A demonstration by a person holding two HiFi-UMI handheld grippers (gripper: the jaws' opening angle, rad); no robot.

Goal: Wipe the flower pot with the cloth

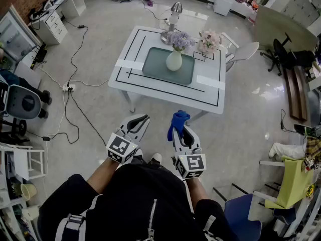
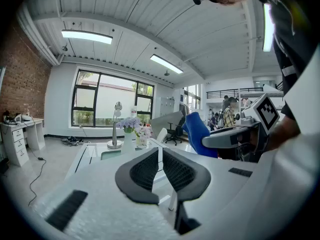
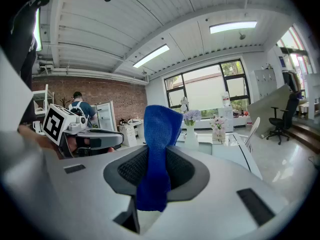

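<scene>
R tongs (image 3: 161, 159) clamped on cloth (image 3: 159, 129), L tongs (image 2: 161, 156) together, flower pot (image 1: 174, 61) on table (image 1: 210, 95)

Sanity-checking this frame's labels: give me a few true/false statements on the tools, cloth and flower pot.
1. The right tool is clamped on the blue cloth. True.
2. The left tool grips the flower pot. False: its jaws are together with nothing between them.
3. The white flower pot stands on the green mat on the table. True.
4. The cloth is pressed against the pot. False: both tools are held close to the person's body, short of the table.
</scene>
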